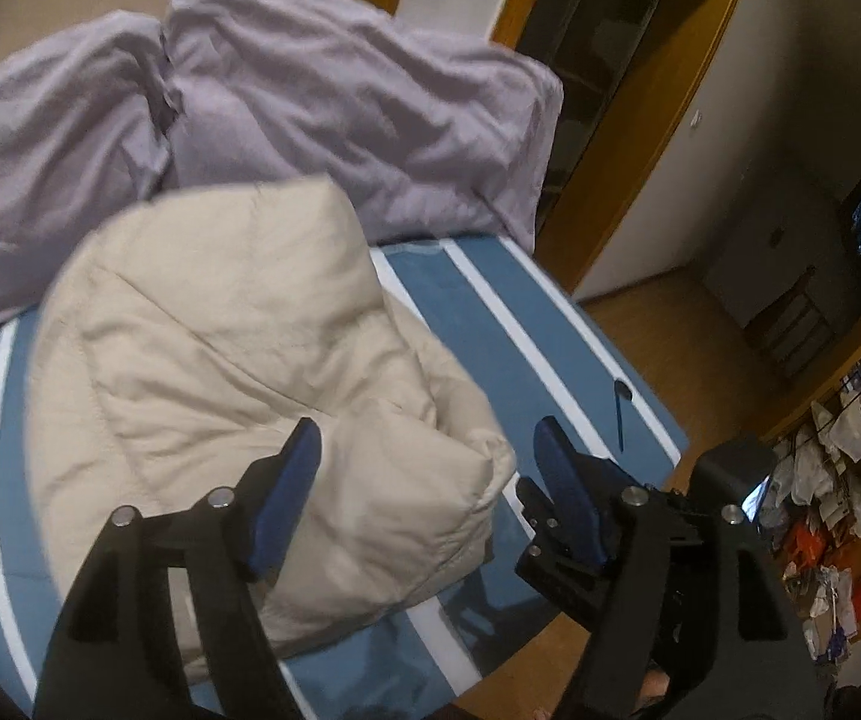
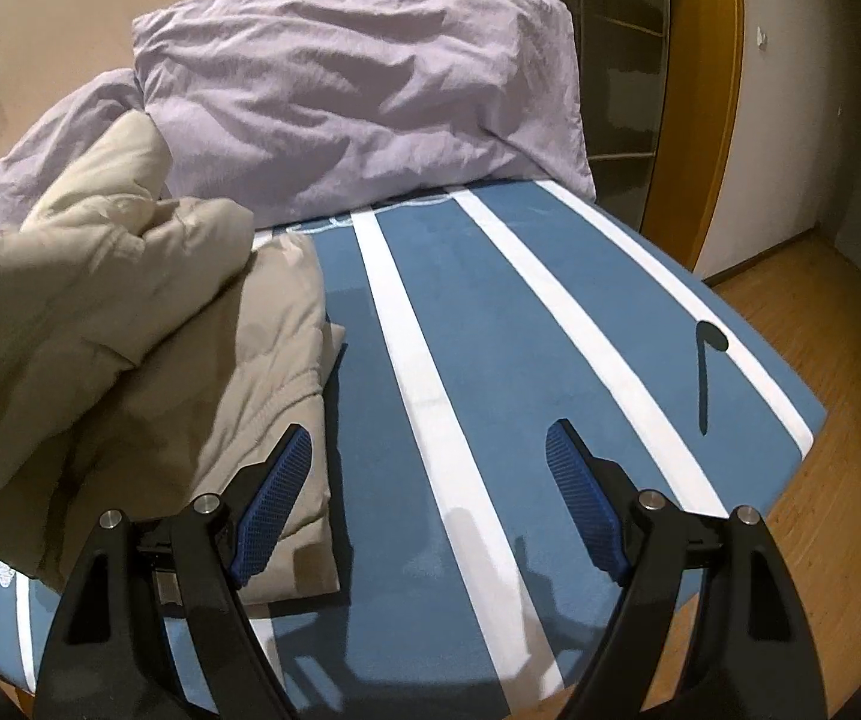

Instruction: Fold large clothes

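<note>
The puffer jacket (image 1: 238, 372) is matt beige quilted cloth, softly creased. Beneath it the bed (image 2: 478, 312) wears smooth blue-and-white striped fabric — the lilac duvet (image 2: 358, 102) looks crumpled cotton. Each tool's blue pads (image 2: 277, 504) are rough, dimpled rubber on matt black plastic arms.
</note>
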A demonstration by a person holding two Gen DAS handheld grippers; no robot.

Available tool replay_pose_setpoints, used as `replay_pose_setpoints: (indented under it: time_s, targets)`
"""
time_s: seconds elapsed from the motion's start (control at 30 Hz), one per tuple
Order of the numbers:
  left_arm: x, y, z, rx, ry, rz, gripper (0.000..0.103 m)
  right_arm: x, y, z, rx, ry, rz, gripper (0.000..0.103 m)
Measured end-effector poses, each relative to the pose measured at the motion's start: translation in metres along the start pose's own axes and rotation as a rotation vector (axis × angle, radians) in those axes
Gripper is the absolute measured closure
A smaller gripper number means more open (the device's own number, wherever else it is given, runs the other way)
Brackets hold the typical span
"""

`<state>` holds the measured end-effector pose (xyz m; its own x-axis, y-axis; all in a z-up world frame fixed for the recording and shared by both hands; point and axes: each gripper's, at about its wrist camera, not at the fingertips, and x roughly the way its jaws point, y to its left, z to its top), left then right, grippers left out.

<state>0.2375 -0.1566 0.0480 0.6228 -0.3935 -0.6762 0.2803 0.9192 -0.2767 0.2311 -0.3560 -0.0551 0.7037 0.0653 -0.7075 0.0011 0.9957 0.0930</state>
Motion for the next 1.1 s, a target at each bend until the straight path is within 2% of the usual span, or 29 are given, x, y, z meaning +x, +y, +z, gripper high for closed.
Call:
replay_pose_setpoints:
  time_s: [0.1, 0.2, 0.37, 0.5, 0.6, 0.7, 1.0, 1.1]
  targets:
    - [-0.025, 0.014, 0.005, -0.009, -0.062, 0.031, 0.024, -0.006, 0.002, 0.001, -0.005, -0.008, 0.001, 0.021]
    - [-0.036, 0.033, 0.011, -0.033, -0.086, 0.089, 0.023, -0.009, 0.006, 0.002, -0.007, -0.008, 0.010, 0.021]
    - [-0.029, 0.084, 0.009, -0.110, -0.054, 0.221, 0.023, -0.012, 0.012, 0.000, -0.017, -0.007, 0.028, 0.021]
    - [-0.019, 0.118, 0.000, -0.176, -0.016, 0.282, 0.023, -0.011, 0.014, -0.001, -0.012, -0.003, 0.036, 0.021]
    - [-0.007, 0.130, -0.008, -0.199, 0.017, 0.300, 0.023, -0.010, 0.014, 0.001, -0.007, 0.002, 0.038, 0.021]
    - [0.007, 0.132, -0.016, -0.209, 0.039, 0.280, 0.023, -0.013, 0.012, 0.006, 0.000, -0.001, 0.047, 0.021]
    - [0.039, 0.098, -0.028, -0.115, 0.056, 0.289, 0.023, -0.038, 0.020, 0.033, 0.010, -0.059, 0.133, 0.026]
    - [0.046, 0.091, -0.030, -0.099, 0.059, 0.290, 0.022, -0.040, 0.026, 0.038, 0.003, -0.053, 0.157, 0.035]
